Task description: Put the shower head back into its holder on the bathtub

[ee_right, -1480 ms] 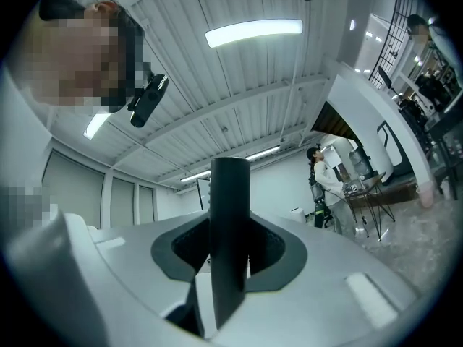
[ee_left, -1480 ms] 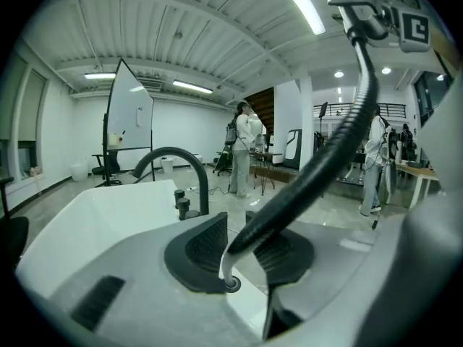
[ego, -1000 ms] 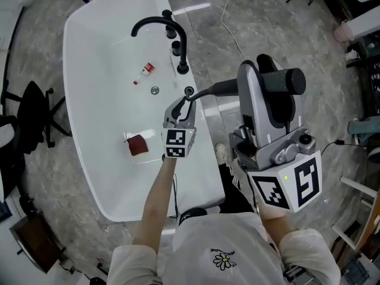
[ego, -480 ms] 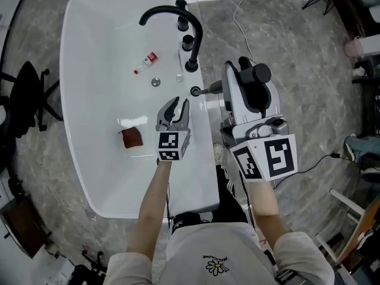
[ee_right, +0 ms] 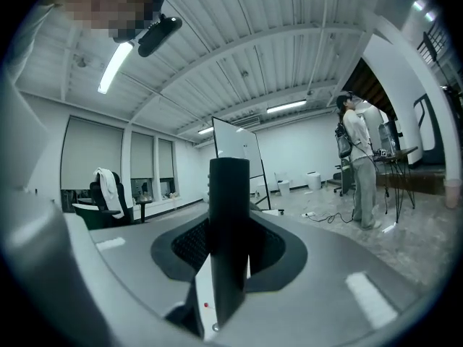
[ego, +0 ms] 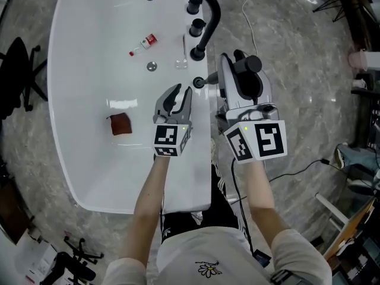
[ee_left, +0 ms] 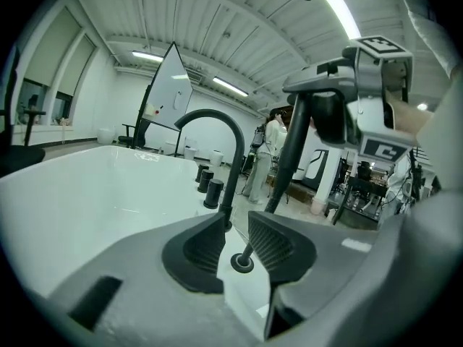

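The black shower head sits crosswise in my right gripper, which is shut on its handle. The handle slants down to the left, and its lower end meets the round holder on the white bathtub's rim. Whether it is seated there I cannot tell. My left gripper hovers over the rim just left of the holder, open and holding nothing. In the left gripper view the holder ring shows between the jaws, with the handle rising to the right gripper.
A black arched faucet and two black knobs stand on the rim beyond the holder. In the tub lie a dark red cloth, a small red-labelled bottle and the drain. A black chair stands left.
My right gripper has come down with the shower head, bringing the handle's lower end to the holder. The left gripper has drawn back a little from the holder, jaws unchanged.
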`<action>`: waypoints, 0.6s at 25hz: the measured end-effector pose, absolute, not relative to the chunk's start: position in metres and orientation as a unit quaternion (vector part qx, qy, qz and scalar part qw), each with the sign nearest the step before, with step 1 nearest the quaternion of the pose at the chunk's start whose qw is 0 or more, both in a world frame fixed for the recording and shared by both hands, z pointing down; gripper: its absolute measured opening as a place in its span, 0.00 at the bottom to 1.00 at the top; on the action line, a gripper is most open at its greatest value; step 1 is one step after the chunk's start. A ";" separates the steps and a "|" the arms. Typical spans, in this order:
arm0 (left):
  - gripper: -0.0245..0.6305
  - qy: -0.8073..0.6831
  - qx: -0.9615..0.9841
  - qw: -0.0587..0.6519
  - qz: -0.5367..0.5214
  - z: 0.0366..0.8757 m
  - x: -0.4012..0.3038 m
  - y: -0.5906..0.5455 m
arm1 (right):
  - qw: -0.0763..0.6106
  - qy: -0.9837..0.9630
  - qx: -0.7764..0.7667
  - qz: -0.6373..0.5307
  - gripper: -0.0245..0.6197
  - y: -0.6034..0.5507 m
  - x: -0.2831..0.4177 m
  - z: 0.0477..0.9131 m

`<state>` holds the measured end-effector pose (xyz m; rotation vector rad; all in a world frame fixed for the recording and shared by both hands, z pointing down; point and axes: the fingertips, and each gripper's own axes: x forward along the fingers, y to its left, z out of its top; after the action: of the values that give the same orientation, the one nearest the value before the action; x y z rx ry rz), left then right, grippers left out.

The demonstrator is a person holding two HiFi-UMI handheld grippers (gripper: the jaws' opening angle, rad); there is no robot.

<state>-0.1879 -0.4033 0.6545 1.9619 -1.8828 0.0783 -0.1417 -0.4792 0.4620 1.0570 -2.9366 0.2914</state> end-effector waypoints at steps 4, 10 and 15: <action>0.18 -0.676 0.702 0.220 0.029 0.666 -0.190 -0.391 | 0.044 -0.933 0.348 0.084 0.22 -0.476 -0.150 0.510; 0.18 -0.677 0.695 0.241 0.031 0.684 -0.199 -0.382 | 0.087 -0.927 0.349 0.106 0.22 -0.479 -0.166 0.567; 0.18 -0.681 0.687 0.253 0.025 0.695 -0.206 -0.382 | 0.105 -0.923 0.350 0.120 0.22 -0.483 -0.171 0.594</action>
<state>-0.2063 -0.3817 0.6955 1.8663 -1.8515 0.0669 -0.1706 -0.4825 0.5940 1.0321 -2.7211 0.3530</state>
